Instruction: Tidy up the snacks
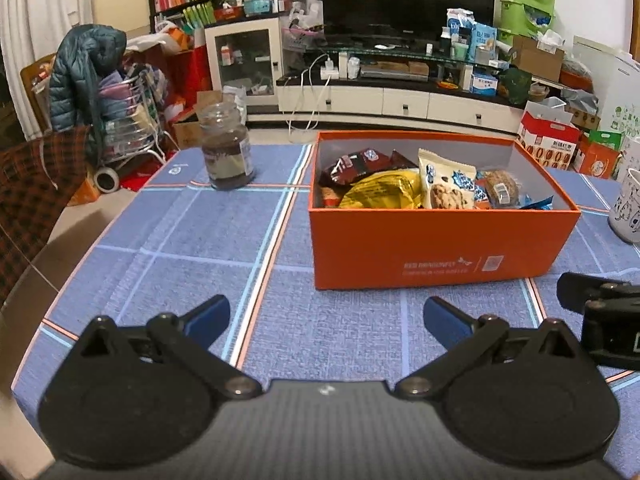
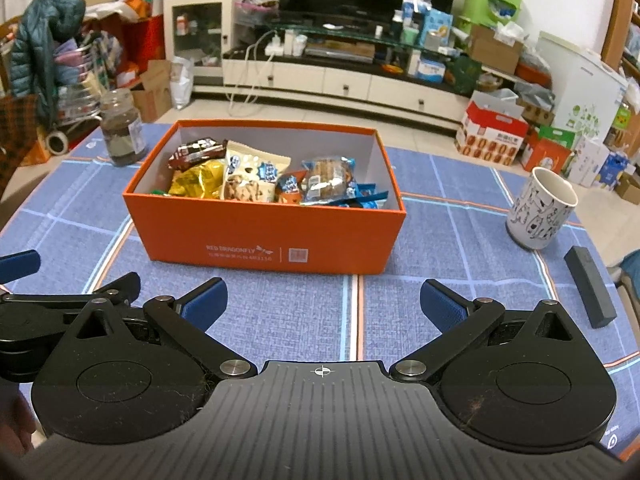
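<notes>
An orange box (image 1: 420, 252) (image 2: 240, 240) stands on the blue checked tablecloth and holds several snack packets: a yellow bag (image 1: 384, 194) (image 2: 196, 180), a white cookie pack (image 1: 446, 186) (image 2: 252, 178), a dark brown pack (image 1: 356, 164) (image 2: 196, 152) and blue wrappers (image 2: 360, 196). My left gripper (image 1: 326, 320) is open and empty, low over the cloth in front of the box. My right gripper (image 2: 322, 306) is open and empty, also in front of the box. The left gripper shows at the left edge of the right wrist view (image 2: 24, 300).
A glass jar (image 1: 226, 148) (image 2: 120, 128) with dark contents stands left of the box. A white patterned cup (image 2: 540, 208) (image 1: 628, 208) and a dark grey bar (image 2: 590, 292) lie to the right. A TV stand and clutter fill the room beyond the table.
</notes>
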The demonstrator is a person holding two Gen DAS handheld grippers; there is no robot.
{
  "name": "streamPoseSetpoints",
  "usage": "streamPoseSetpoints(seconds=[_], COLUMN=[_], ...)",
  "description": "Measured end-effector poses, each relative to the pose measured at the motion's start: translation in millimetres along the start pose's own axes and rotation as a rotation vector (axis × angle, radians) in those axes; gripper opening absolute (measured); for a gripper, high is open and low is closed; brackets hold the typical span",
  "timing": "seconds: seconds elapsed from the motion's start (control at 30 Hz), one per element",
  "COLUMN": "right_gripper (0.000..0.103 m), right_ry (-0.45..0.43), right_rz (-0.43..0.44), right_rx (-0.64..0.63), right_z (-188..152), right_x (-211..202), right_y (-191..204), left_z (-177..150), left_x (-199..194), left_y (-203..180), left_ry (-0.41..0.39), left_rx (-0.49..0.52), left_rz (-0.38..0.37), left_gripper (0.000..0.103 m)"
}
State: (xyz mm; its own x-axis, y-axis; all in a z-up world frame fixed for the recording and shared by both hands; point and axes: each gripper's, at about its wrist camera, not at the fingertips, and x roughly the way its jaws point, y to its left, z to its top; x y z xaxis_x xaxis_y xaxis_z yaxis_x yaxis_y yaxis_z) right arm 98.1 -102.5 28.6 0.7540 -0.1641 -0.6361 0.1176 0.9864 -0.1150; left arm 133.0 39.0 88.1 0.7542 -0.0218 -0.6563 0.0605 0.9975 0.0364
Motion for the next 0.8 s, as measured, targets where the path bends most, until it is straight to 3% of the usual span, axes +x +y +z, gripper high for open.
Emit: streamPoseSetpoints(seconds=[0.8], right_gripper=[0.096], right_ry=[-0.006], right_rz=[0.006], right_rx=[0.008], right_z=[0], right_x=[0], right_y=[-3], left_z=[-6], left_x=[-4], left_y=[-10], left_ry=[-0.016], left_rx=[0.055], left_rz=[0.037], left_gripper=[0.102])
